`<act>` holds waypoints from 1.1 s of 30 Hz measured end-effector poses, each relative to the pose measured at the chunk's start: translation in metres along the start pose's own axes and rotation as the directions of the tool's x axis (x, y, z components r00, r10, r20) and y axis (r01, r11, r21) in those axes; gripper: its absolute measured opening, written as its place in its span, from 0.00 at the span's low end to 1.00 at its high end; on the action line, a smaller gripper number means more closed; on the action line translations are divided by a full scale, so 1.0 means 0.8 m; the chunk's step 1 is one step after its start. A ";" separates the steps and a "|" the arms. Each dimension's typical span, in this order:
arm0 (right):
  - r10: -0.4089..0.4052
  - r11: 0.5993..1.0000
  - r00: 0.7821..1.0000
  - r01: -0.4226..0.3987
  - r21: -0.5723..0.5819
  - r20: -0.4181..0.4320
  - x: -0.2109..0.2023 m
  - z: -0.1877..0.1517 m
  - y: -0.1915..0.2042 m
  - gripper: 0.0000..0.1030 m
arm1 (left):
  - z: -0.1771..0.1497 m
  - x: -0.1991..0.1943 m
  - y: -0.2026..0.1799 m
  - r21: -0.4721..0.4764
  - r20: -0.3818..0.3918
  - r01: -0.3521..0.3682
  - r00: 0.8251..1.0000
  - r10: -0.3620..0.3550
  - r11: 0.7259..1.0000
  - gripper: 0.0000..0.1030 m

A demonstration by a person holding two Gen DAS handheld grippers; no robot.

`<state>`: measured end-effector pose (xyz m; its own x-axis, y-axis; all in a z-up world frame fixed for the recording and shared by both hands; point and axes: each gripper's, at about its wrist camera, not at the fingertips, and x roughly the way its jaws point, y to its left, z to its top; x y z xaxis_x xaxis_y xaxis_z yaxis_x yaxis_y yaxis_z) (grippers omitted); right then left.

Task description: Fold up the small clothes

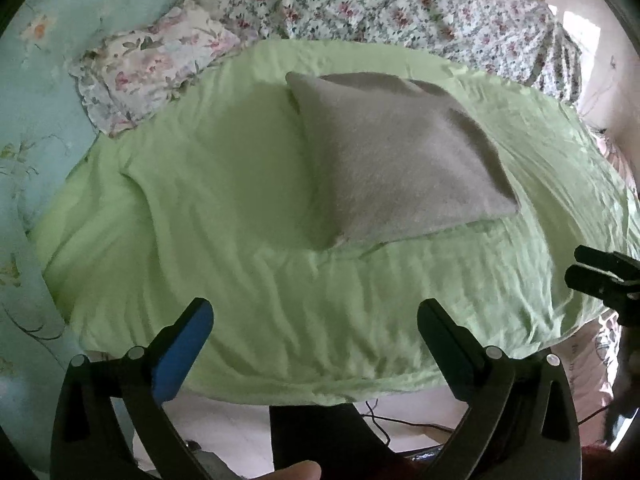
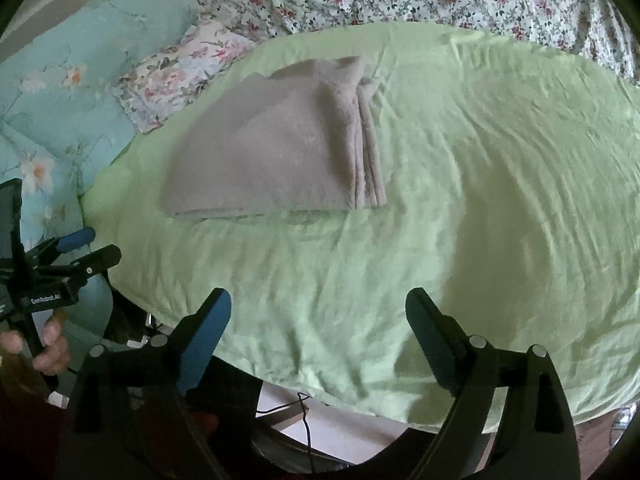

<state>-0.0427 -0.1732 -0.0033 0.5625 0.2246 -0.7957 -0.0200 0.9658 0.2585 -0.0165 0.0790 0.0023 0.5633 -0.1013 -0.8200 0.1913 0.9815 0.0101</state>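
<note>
A grey fuzzy garment (image 1: 396, 156) lies folded into a flat stack on the green sheet (image 1: 240, 240). It also shows in the right wrist view (image 2: 280, 148), with layered edges on its right side. My left gripper (image 1: 316, 316) is open and empty, held near the front edge of the sheet, short of the garment. My right gripper (image 2: 318, 308) is open and empty, also back near the front edge. The right gripper's tips show at the right edge of the left wrist view (image 1: 600, 276). The left gripper shows at the left of the right wrist view (image 2: 86, 248).
A small floral cloth (image 1: 152, 68) lies at the sheet's far left corner. A pale blue flowered quilt (image 1: 36, 120) borders the left side and a floral bedspread (image 1: 380, 4) the back. A black cable (image 2: 304, 412) runs on the floor below the front edge.
</note>
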 end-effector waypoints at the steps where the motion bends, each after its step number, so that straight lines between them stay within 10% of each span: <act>1: 0.003 1.000 1.000 -0.003 0.004 -0.003 0.003 0.001 0.000 0.87 | 0.002 0.004 0.001 -0.005 -0.005 -0.005 1.000 0.005 1.000 0.99; 33: 0.041 0.997 0.999 -0.041 -0.066 -0.001 0.031 0.067 0.019 0.97 | 0.057 0.013 0.005 -0.003 -0.007 -0.127 0.992 0.127 0.992 0.99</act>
<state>0.0147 -0.1600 0.0103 0.5608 0.2640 -0.7848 -0.0974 0.9622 0.2542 0.0269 0.0748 0.0199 0.5777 0.0250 -0.8159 0.1162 0.9868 0.1125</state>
